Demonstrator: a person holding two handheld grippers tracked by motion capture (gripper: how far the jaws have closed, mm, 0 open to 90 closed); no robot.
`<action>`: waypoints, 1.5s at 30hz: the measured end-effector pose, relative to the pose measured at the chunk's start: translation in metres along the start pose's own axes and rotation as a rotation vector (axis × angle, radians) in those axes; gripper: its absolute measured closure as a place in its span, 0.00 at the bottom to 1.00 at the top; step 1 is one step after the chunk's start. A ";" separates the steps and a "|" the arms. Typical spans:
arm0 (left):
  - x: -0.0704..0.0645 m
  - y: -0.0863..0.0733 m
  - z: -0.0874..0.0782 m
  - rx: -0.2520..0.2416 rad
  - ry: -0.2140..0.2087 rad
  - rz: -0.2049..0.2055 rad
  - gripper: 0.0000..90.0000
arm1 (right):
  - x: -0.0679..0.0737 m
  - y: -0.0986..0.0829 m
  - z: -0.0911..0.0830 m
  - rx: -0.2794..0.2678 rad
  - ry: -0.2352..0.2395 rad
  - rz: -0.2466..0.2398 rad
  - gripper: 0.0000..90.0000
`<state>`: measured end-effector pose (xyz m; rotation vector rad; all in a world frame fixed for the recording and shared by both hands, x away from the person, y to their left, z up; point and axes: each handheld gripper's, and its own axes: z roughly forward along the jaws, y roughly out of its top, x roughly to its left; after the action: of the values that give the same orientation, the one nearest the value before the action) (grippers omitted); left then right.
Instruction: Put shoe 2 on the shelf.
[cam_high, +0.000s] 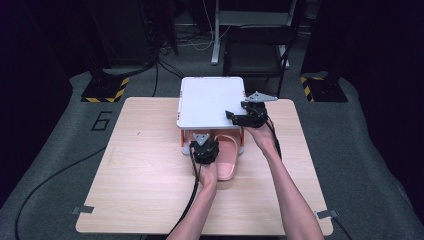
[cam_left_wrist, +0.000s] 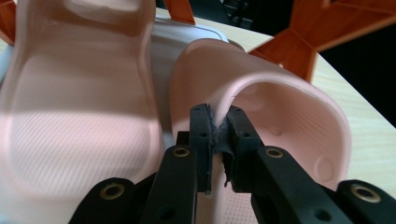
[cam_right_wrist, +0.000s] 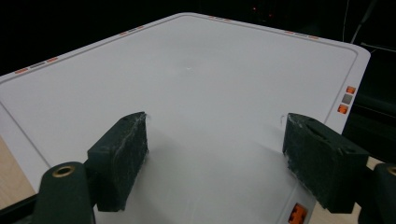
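Pink slipper (cam_left_wrist: 280, 112), soft and matte with a wide strap, is pinched at the strap edge by the left gripper (cam_left_wrist: 217, 140), whose jaws are closed tight on it, at the front of the white box (cam_high: 210, 100) on the wooden table (cam_high: 140, 190). A second pink slipper (cam_left_wrist: 79, 107) lies just beside it, sole textured, between the orange supports (cam_left_wrist: 299, 46). The right gripper (cam_right_wrist: 215, 154) hovers over the white lid (cam_right_wrist: 210, 70) with jaws spread wide; the box interior is mostly hidden under this lid.
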<state>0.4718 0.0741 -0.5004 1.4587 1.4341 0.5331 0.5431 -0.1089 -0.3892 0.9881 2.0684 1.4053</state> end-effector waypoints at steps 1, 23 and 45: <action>0.000 0.001 0.003 0.008 0.010 0.007 0.92 | 0.000 0.000 0.000 -0.001 0.000 0.002 0.24; 0.049 -0.027 -0.068 0.212 -0.553 0.629 0.17 | 0.001 -0.001 -0.003 0.000 -0.009 0.003 0.24; 0.024 -0.021 -0.029 0.155 -0.375 0.599 0.33 | 0.001 -0.001 -0.002 -0.004 -0.011 0.007 0.25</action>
<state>0.4415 0.1022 -0.5133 2.0020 0.7466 0.4792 0.5408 -0.1091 -0.3895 0.9999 2.0558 1.4033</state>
